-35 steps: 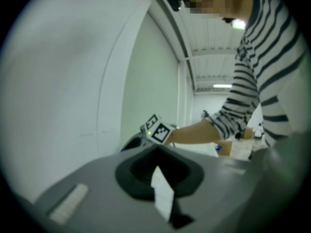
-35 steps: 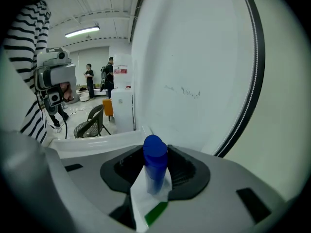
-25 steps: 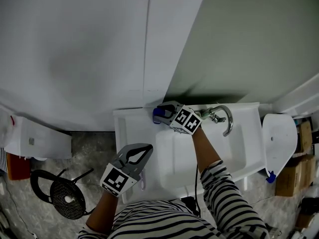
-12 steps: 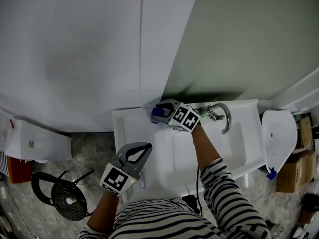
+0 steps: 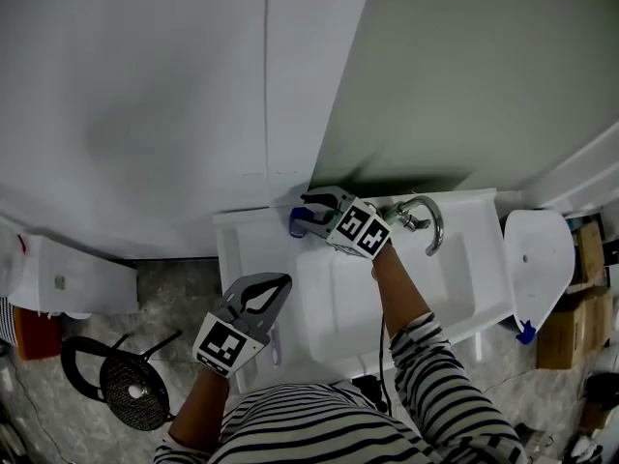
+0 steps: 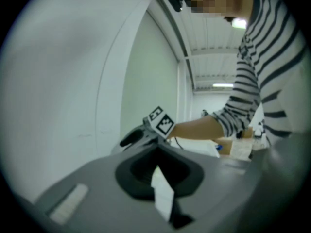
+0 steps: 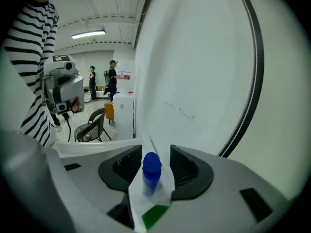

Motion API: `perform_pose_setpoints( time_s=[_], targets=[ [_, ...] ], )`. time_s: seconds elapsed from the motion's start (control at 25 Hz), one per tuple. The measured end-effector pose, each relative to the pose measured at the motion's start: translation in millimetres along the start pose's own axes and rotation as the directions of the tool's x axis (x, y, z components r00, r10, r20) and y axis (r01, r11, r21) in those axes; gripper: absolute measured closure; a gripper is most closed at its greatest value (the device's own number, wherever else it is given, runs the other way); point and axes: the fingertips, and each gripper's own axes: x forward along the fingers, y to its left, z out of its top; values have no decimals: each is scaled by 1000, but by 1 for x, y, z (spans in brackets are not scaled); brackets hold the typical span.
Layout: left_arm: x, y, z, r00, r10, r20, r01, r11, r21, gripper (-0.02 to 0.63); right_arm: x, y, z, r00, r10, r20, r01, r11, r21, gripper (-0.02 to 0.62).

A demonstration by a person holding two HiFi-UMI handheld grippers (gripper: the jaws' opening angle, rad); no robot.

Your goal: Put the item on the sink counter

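- Right gripper (image 5: pixel 308 211): jaws have just been opening. They stand apart now, with the blue-capped bottle (image 7: pixel 151 170) upright between them.
- In the right gripper view there is a clear gap on one side of the cap. The other pad is close, but I see no squeeze, so I read this as released, not clamped.
- The bottle's place is the back ledge of the sink counter (image 5: pixel 242 232), in the corner against the wall, left of the faucet (image 5: pixel 427 222) and outside the basin.
- Judgement: the placement looks done. What's left is backing the right gripper straight off without clipping the cap, since a tall narrow bottle tips easily.
- Left gripper (image 5: pixel 281 283): jaws together, well left of the faucet at the counter's front-left edge, not involved. A pale sliver shows behind its closed tips; I can't tell what it is.
- Writing: none readable. The bottle shows no legible brand or label. There is a green patch just below it in the right gripper view, with no print resolvable. The gripper cubes carry only black-and-white square markers.
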Motion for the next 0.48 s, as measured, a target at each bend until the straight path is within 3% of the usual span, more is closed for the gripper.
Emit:
perform_pose_setpoints(
  time_s=[0.48],
  targets=[
    [-8,3,6,1000,15,24,-16,1000,10,600,-51,29,28,983,-165,79,157,982,104,423]
  ],
)
